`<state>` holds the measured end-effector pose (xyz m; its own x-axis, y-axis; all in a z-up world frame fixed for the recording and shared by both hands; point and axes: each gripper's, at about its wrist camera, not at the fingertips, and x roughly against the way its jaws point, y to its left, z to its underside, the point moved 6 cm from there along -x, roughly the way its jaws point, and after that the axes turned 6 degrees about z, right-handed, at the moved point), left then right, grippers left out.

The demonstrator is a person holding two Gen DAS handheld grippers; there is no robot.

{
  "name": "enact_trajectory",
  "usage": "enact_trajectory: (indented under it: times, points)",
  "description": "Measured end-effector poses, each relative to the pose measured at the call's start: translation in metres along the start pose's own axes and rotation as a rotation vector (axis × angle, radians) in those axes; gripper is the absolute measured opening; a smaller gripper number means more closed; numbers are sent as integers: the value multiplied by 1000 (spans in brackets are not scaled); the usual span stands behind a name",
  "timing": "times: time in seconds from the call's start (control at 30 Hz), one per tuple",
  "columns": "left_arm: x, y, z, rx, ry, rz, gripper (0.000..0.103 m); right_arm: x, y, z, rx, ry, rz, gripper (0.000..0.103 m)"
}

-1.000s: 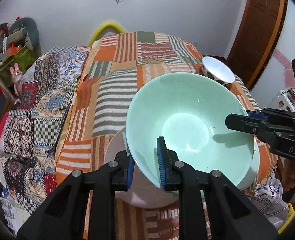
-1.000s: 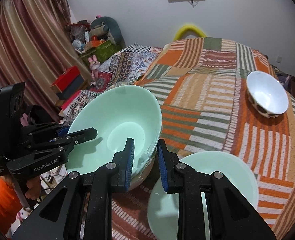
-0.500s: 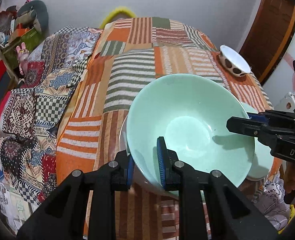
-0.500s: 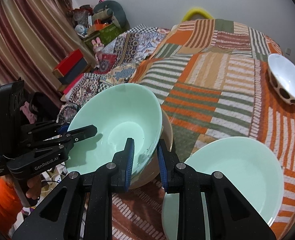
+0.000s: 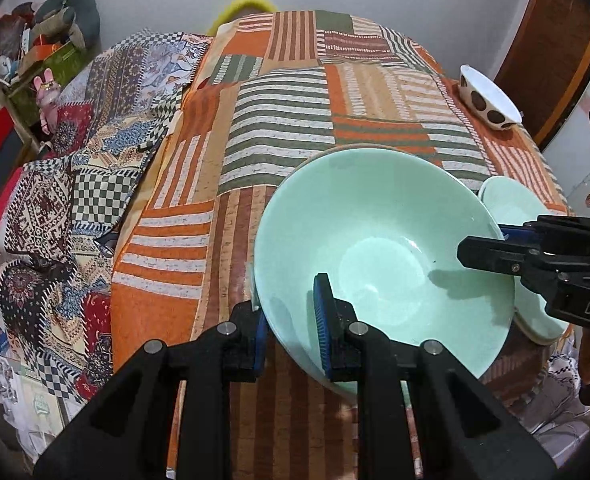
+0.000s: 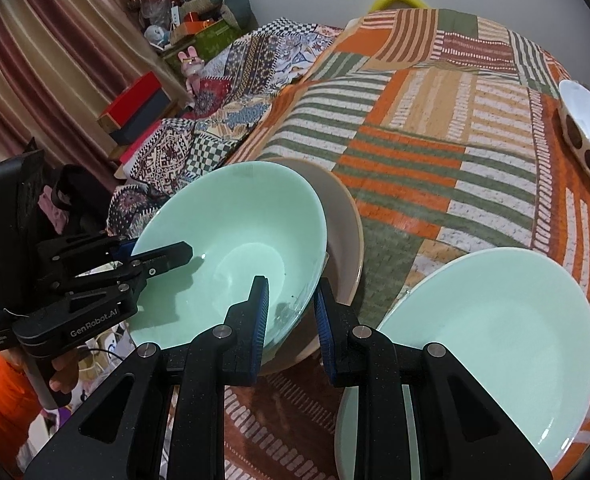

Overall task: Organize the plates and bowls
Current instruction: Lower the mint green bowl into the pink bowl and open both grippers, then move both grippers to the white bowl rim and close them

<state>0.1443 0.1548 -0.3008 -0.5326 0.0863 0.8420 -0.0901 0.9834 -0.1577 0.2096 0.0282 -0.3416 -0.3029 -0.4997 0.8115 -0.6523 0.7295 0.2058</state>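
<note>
Your left tool (image 5: 289,322) is clenched on the near rim of the mint-green bowl (image 5: 375,240), one pad inside the wall and one outside, and your right tool (image 6: 291,312) grips the opposite rim of that same bowl the same way, so you hold it between both hands. From the right wrist view you can see what the left view nearly hides: the mint-green bowl sits tilted inside a beige bowl (image 6: 345,224) on the striped patchwork cloth (image 6: 415,128), its rim leaning against the beige wall on the side away from your left tool. In the left wrist view only a thin beige edge peeks out behind the mint-green bowl. The right view also shows the whole of a mint-green plate (image 6: 495,340) lying just beside the beige bowl, under your right tool's outer finger; the left view catches only a slice of that plate past the bowl's rim, behind your right tool. Both views show a white bowl with brown spots (image 5: 489,100) standing well apart from the mint-green bowl, near the far edge of the cloth. The count: three bowls, one mint-green, one beige, one spotted white, and one plate. Whether the cloth covers a bench or a bed cannot be told.
</note>
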Motion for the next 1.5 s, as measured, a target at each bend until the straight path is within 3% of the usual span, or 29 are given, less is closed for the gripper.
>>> enact_trajectory:
  times: [0.2, 0.4, 0.83, 0.93, 1.1, 1.13, 1.27, 1.5]
  points:
    - [-5, 3, -3, -19, -4, -47, 20, -9, 1, 2, 2, 24, 3, 21]
    - [-18, 9, -1, 7, 35, -44, 20, -10, 3, 1, 25, 19, 34, 23]
    - [-12, 6, -8, -8, 14, -65, 20, -4, 0, -3, 58, 11, 62, 24]
    - [1, 1, -16, -18, -15, -76, 22, 8, -6, -8, 56, -22, 82, 26]
    - [30, -17, -38, -54, -81, -73, 25, 41, -22, -19, 39, -117, 98, 38]
    - [34, -20, -42, -60, -93, -70, 29, 52, -29, -21, 31, -142, 108, 39]
    - [57, -44, -65, -92, -177, -49, 60, 85, -62, -29, -6, -213, 159, 41]
    - [69, -96, -115, -159, -264, 4, 72, 133, -140, -37, -98, -285, 293, 44]
